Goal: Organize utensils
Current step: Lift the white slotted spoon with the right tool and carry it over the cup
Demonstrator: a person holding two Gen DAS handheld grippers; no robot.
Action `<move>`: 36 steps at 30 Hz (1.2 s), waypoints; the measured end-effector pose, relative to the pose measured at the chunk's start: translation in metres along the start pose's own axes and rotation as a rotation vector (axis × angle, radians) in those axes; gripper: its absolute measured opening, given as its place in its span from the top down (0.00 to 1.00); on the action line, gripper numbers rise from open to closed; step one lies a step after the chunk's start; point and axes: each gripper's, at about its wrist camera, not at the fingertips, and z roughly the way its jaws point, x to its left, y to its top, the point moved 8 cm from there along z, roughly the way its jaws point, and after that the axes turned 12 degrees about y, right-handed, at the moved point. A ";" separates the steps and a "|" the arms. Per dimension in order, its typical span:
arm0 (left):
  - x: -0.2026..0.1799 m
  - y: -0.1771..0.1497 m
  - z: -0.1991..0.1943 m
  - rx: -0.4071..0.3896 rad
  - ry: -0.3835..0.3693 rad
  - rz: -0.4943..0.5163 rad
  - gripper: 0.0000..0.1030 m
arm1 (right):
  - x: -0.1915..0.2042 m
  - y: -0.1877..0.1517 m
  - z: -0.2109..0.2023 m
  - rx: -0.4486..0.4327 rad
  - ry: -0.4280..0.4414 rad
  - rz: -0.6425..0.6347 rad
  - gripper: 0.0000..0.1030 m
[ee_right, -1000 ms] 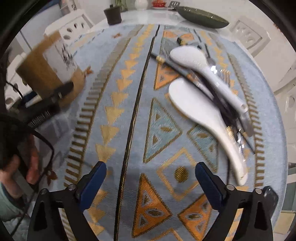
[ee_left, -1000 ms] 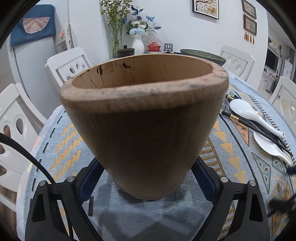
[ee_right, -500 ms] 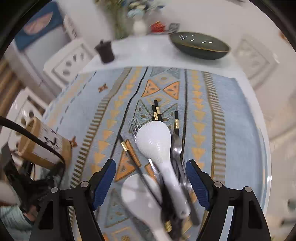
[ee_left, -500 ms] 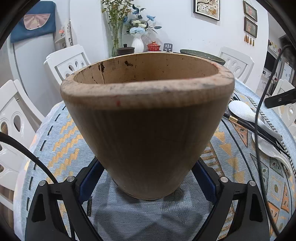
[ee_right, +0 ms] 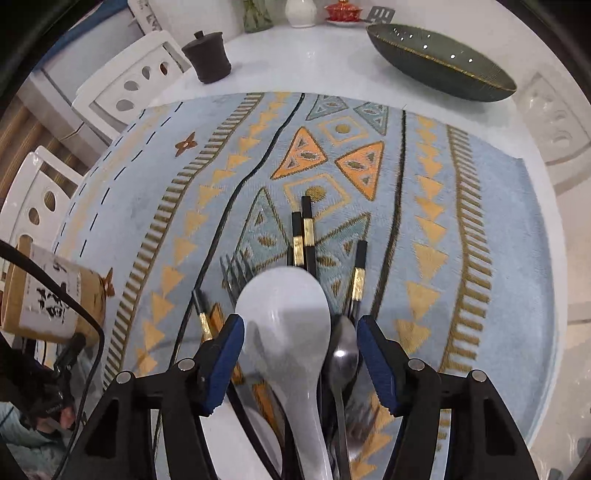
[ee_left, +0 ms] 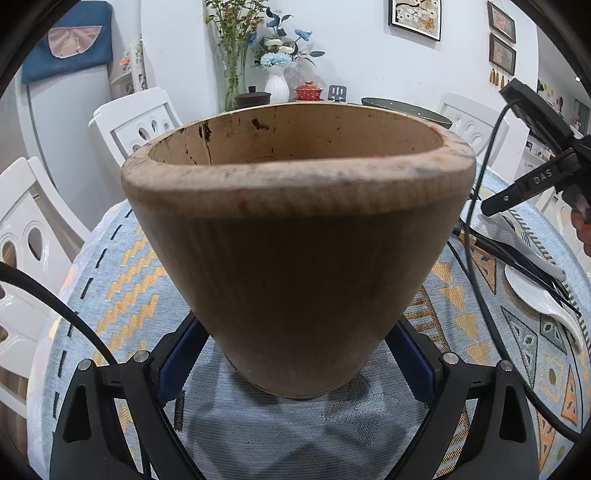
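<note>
A brown bamboo holder (ee_left: 295,240) stands upright on the patterned cloth and fills the left wrist view. My left gripper (ee_left: 295,362) flanks its base. Its jaws are opening, and the blue pads look just off the holder's sides. In the right wrist view the holder (ee_right: 51,295) sits at the far left. My right gripper (ee_right: 299,362) points down over the utensil pile and its jaws are closing. A white spoon (ee_right: 284,325) and a metal spoon (ee_right: 343,358) lie between the pads, untouched. Black chopsticks (ee_right: 306,229) and a fork (ee_right: 236,269) stick out beyond. A second white spoon (ee_left: 535,295) lies nearby.
The blue and orange cloth (ee_right: 480,221) covers a round white table. At its far side stand a dark oval dish (ee_right: 439,62), a dark lidded cup (ee_right: 208,55) and a red tea bowl (ee_right: 341,9). White chairs (ee_right: 125,88) ring the table. A cable (ee_left: 476,258) hangs at the right.
My right gripper travelled across the cloth to the utensil pile and its jaws narrowed around the white spoon. The left gripper stayed put at the holder, its pads spreading slightly.
</note>
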 end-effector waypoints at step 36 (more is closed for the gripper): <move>0.004 0.001 0.004 0.008 -0.003 -0.006 0.06 | 0.063 -0.011 0.015 0.072 -0.041 -0.118 0.96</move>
